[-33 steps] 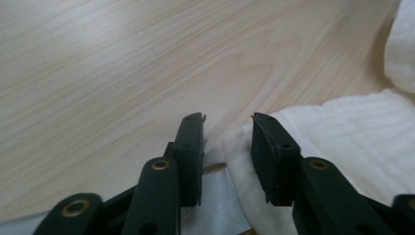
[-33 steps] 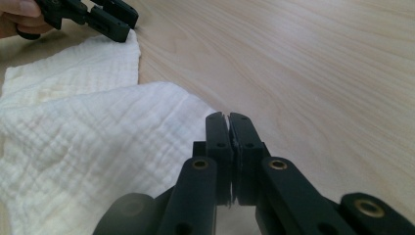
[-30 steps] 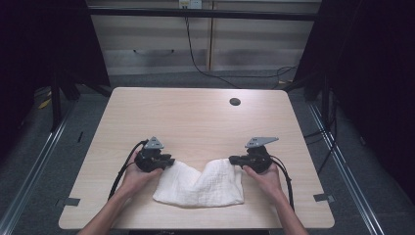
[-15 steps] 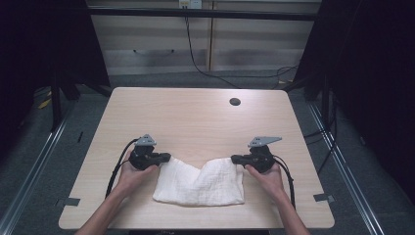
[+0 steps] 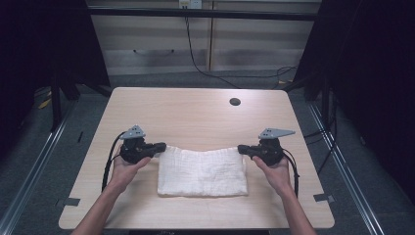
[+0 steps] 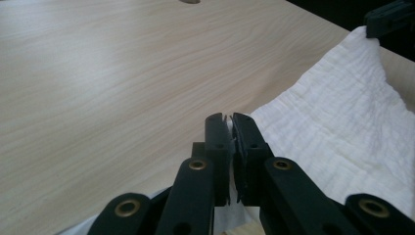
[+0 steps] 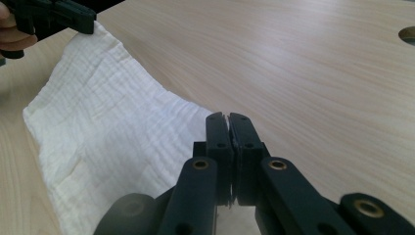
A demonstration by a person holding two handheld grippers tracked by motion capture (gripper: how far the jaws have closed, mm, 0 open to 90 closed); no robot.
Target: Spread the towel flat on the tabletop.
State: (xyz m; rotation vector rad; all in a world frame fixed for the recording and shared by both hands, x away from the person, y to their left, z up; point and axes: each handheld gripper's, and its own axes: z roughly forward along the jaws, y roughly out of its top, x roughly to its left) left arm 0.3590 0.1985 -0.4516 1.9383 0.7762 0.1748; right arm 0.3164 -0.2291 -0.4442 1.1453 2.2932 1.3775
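1. The white, crinkle-textured folded cotton cloth (image 5: pixel 202 171) lies on the near half of the pale wooden table (image 5: pixel 195 117), between the two hands; its far edge is lifted at both corners and sags in the middle.
2. The left gripper (image 5: pixel 160 146) has its jaws pinched together on the cloth's far left corner — a sliver of white fabric shows between the pads in the left gripper view (image 6: pixel 230 129).
3. The right gripper (image 5: pixel 241 148) is likewise clamped on the far right corner (image 7: pixel 228 128), jaws nearly meeting.
4. Handling, as I judge it: the cloth is light, soft and limp — it will drape and fold under its own weight rather than hold a shape.
5. The weave looks grippy, not slippery, and nothing about it is fragile.
6. Corners are the right hold; a shallow pinch could catch only the top layer, so both layers of the fold should sit between the pads.
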